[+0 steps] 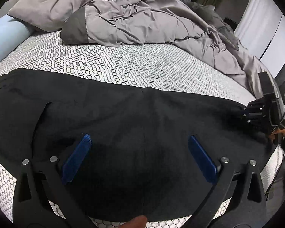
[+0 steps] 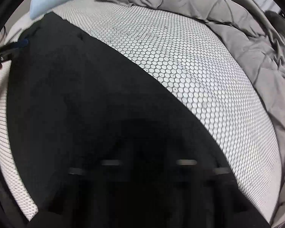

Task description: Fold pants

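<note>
Your black pants lie spread flat across the near part of the bed, on its honeycomb-patterned cover, with the rumpled grey duvet piled beyond them and a pale blue pillow at the far left. Your left claw hangs over the pants with its blue fingers spread wide, gripping nothing. Your right claw sits at the pants' right edge; it's dark there, but it appears pressed together, and whether cloth is caught I cannot tell.
</note>
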A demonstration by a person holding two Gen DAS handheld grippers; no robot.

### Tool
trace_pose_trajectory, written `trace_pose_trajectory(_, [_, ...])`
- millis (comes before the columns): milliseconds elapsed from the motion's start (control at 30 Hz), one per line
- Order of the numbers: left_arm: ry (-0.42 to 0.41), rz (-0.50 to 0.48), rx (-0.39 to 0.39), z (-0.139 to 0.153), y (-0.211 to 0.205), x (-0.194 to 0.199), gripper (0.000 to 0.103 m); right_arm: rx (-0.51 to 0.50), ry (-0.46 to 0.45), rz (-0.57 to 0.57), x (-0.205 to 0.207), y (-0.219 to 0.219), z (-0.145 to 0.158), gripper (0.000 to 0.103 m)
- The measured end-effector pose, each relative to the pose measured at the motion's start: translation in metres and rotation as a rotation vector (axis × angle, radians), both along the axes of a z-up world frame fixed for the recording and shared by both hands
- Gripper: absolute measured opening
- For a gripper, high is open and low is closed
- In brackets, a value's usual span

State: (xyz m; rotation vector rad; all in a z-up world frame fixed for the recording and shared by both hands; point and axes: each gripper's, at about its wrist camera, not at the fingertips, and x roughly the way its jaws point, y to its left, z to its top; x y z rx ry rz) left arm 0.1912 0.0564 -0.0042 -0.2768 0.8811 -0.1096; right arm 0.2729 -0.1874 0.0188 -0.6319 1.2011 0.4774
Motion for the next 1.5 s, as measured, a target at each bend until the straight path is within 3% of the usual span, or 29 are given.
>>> trace_pose_trajectory(100, [0.009, 0.011, 0.008, -0.003, 0.004, 0.008, 0.102, -0.009, -0.032, 0.050, 0.003, 0.005, 0.007, 0.001])
trace_pose_trajectory(200, [0.014, 0.022, 0.008, -0.004, 0.014, 0.016, 0.102, 0.054, -0.110, 0.008, 0.012, -0.006, 0.030, 0.001])
trace_pose_trajectory(267, [0.023, 0.036, 0.006, -0.006, 0.018, 0.020, 0.102, 0.094, -0.089, -0.010, 0.015, -0.010, 0.036, 0.001])
trace_pose_trajectory(333, [0.026, 0.042, 0.005, -0.007, 0.019, 0.022, 0.102, 0.065, -0.115, 0.030, 0.012, -0.007, 0.035, 0.002])
trace_pose_trajectory(433, [0.022, 0.037, 0.018, -0.006, 0.016, 0.022, 0.102, 0.059, -0.052, 0.019, 0.016, -0.010, 0.027, 0.011])
trace_pose_trajectory(500, [0.023, 0.032, 0.025, -0.006, 0.014, 0.022, 0.102, 0.060, -0.047, 0.018, 0.014, -0.010, 0.025, 0.023])
trace_pose_trajectory(567, [0.022, 0.026, 0.034, -0.006, 0.012, 0.021, 0.102, 0.100, -0.038, 0.044, 0.011, -0.006, 0.029, 0.050])
trace_pose_trajectory(633, [0.023, 0.021, 0.041, -0.006, 0.012, 0.020, 0.102, 0.120, -0.037, 0.062, 0.008, 0.000, 0.029, 0.064])
trace_pose_trajectory(667, [0.023, 0.020, 0.043, -0.006, 0.012, 0.020, 0.102, 0.112, -0.032, 0.068, 0.006, 0.003, 0.027, 0.065])
trace_pose_trajectory(700, [0.023, 0.021, 0.041, -0.006, 0.012, 0.020, 0.102, 0.083, -0.021, 0.077, 0.006, 0.007, 0.021, 0.065])
trace_pose_trajectory(733, [0.022, 0.020, 0.040, -0.006, 0.012, 0.020, 0.102, 0.054, -0.003, 0.081, 0.006, 0.010, 0.014, 0.054])
trace_pose_trajectory(767, [0.022, 0.020, 0.038, -0.005, 0.012, 0.020, 0.102, 0.035, 0.028, 0.089, 0.005, 0.012, 0.007, 0.024])
trace_pose_trajectory(867, [0.018, 0.018, 0.037, -0.004, 0.013, 0.019, 0.102, -0.028, 0.032, 0.129, -0.001, 0.019, -0.002, 0.004])
trace_pose_trajectory(967, [0.018, 0.021, 0.040, -0.003, 0.014, 0.017, 0.102, -0.002, -0.060, 0.102, 0.001, 0.014, 0.014, 0.002])
trace_pose_trajectory(1033, [0.017, 0.024, 0.038, -0.002, 0.015, 0.016, 0.102, -0.013, -0.183, 0.044, 0.007, 0.010, 0.025, 0.002])
trace_pose_trajectory(1100, [0.022, 0.039, 0.030, -0.002, 0.017, 0.016, 0.102, -0.030, -0.235, -0.019, 0.010, 0.006, 0.024, 0.008])
trace_pose_trajectory(1133, [0.023, 0.045, 0.027, -0.002, 0.018, 0.015, 0.102, -0.037, -0.184, -0.027, 0.010, 0.006, 0.019, 0.019])
trace_pose_trajectory(1200, [0.017, 0.045, 0.022, 0.000, 0.019, 0.013, 0.102, -0.041, -0.139, -0.018, 0.000, 0.002, 0.019, 0.022])
trace_pose_trajectory(1267, [0.007, 0.043, 0.026, 0.003, 0.019, 0.010, 0.102, -0.036, -0.215, -0.044, -0.014, -0.013, 0.036, 0.025])
trace_pose_trajectory(1333, [0.001, 0.049, 0.022, 0.005, 0.020, 0.009, 0.102, -0.013, -0.305, -0.178, -0.024, -0.047, 0.064, 0.027])
trace_pose_trajectory(1400, [0.000, 0.053, 0.012, 0.006, 0.021, 0.009, 0.102, 0.034, -0.406, -0.363, -0.040, -0.094, 0.093, 0.046])
trace_pose_trajectory(1433, [-0.001, 0.054, 0.009, 0.007, 0.020, 0.009, 0.102, 0.073, -0.454, -0.491, -0.058, -0.125, 0.107, 0.071])
trace_pose_trajectory(1467, [-0.002, 0.052, 0.006, 0.007, 0.019, 0.009, 0.102, 0.108, -0.473, -0.576, -0.071, -0.147, 0.114, 0.080])
trace_pose_trajectory(1500, [-0.004, 0.048, 0.005, 0.007, 0.018, 0.009, 0.102, 0.146, -0.483, -0.649, -0.084, -0.167, 0.119, 0.080])
